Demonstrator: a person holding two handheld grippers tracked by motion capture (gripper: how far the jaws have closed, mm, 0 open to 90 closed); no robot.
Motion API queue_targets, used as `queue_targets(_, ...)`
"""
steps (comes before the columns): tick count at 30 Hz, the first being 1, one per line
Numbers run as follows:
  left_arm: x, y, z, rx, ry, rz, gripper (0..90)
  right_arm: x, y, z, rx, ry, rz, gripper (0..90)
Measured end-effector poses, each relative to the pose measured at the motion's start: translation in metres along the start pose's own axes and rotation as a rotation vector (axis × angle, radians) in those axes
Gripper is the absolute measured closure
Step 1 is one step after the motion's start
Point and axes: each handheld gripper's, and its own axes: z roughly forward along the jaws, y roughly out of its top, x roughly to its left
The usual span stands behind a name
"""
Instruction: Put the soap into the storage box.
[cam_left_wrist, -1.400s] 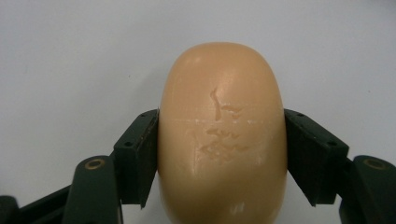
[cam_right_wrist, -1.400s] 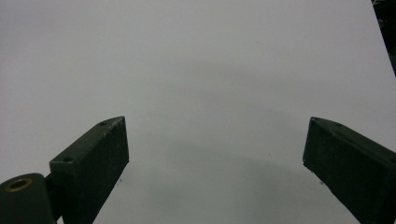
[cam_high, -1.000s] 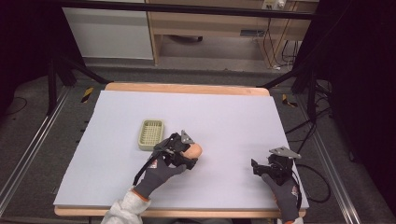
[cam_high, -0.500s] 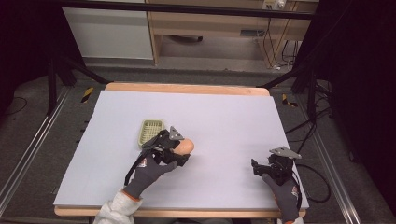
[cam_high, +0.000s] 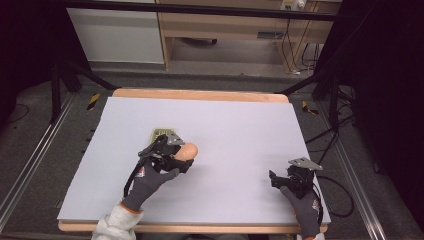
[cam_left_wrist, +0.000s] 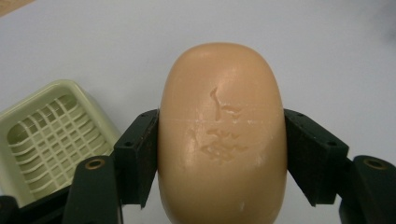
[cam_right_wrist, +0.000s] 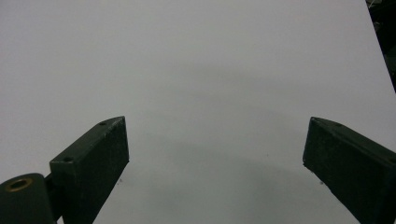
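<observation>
Left gripper (cam_high: 186, 156): held in a gloved hand over the left-centre of the table, its jaws pressed against the two long sides of the soap, which fills the gap between them.
Soap (cam_left_wrist: 222, 133): a peach-coloured oval bar with a stamped mark on its upper face; in the high view (cam_high: 187, 151) it sticks out forward from between the jaws, over the mat.
Soap height: the left gripper view shows the mat behind the bar, but I cannot tell whether the bar touches the mat or is held clear of it.
Dish (cam_left_wrist: 49, 137): a pale green tray with a slatted grid inside, sitting on the mat to the left of the soap in the left gripper view, near the left jaw and not touching the bar.
Dish in the high view (cam_high: 161, 134): just behind the left gripper, partly covered by it.
Right gripper (cam_high: 276, 179): held low near the right front of the table, well apart from soap and dish.
Right jaws: spread wide in the right gripper view (cam_right_wrist: 215, 156), with bare mat between them and nothing in their grasp.
Table (cam_high: 200, 95): wooden edge showing round a light grey mat.
Hands: both in dark gloves, a pale sleeve at the left wrist.
</observation>
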Motion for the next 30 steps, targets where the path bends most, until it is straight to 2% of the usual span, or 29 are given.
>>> queue_targets(11, 0.021, -0.003, -0.007, -0.010, 0.040, -0.036, 31.9, 0.001, 0.000, 0.000, 0.000, 0.002, -0.003, 7.3)
queue_targets(30, 0.046, -0.002, -0.002, -0.002, 0.100, -0.084, 31.9, 0.001, 0.000, 0.001, 0.000, 0.000, -0.004, 7.2)
